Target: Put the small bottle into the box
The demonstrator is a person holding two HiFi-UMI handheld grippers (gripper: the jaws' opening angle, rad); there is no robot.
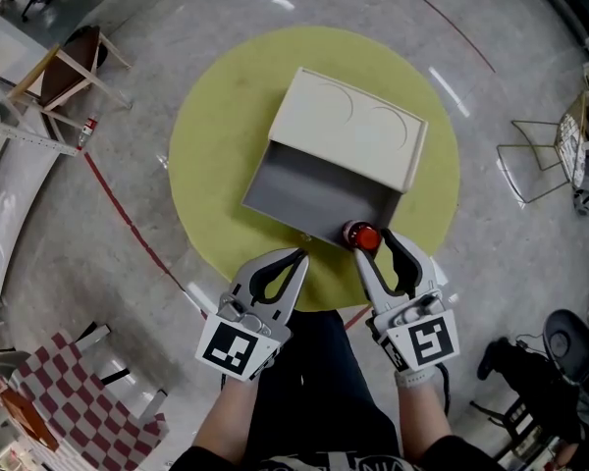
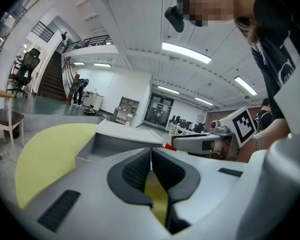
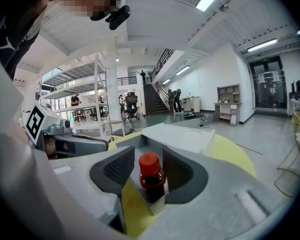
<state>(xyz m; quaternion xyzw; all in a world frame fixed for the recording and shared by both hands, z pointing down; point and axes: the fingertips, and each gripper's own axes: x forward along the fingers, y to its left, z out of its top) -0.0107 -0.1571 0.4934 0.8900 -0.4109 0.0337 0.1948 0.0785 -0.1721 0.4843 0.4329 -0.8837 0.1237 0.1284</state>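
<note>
Standing upright at the near right corner of the open grey rectangular box [image 1: 304, 189], the small dark-brown bottle with a red cap [image 3: 151, 176] sits between the spread jaws of the right gripper [image 1: 373, 243]. The ribbed black pads do not seem to press it, so the hold looks loose rather than clamped. Whether its base rests inside the wall or on the rim I cannot tell. The cream lid [image 1: 348, 130] covers only the far half, leaving the near half free for the bottle. The left gripper [image 1: 296, 258], jaws pressed together and empty, hovers just short of the box over the round yellow table top [image 1: 216, 145], apparently kept out of the way.
</note>
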